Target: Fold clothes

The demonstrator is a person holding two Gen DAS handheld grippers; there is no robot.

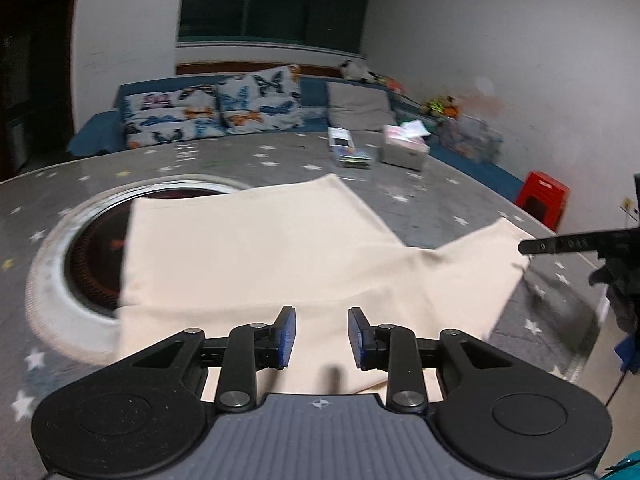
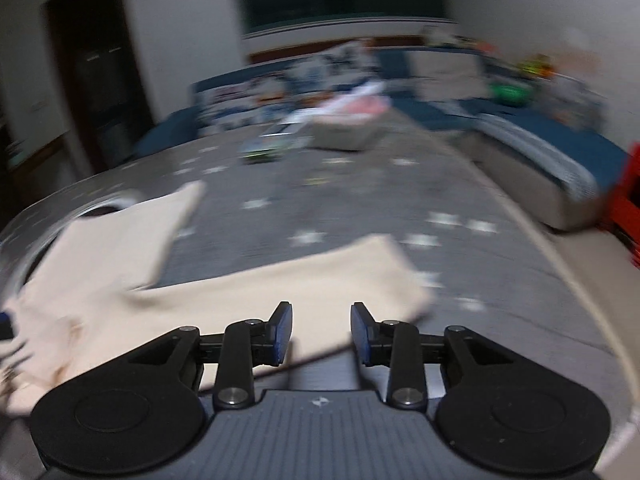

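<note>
Cream cloth (image 1: pixel 260 256) lies soft and smooth on the grey surface (image 1: pixel 420 208) with white stars, and one edge covers part of a round white-rimmed hole (image 1: pixel 60 280). A narrower flap (image 2: pixel 320 284) of it reaches to the right. Left tongs (image 1: pixel 322 336) hang low over the near edge, blue pads apart, holding nothing. Right tongs (image 2: pixel 321 334) do the same over the flap, open and empty. The right view is very blurry, so far things there are hard to see.

Cream garment (image 1: pixel 260 252) spread flat, partly folded
</note>
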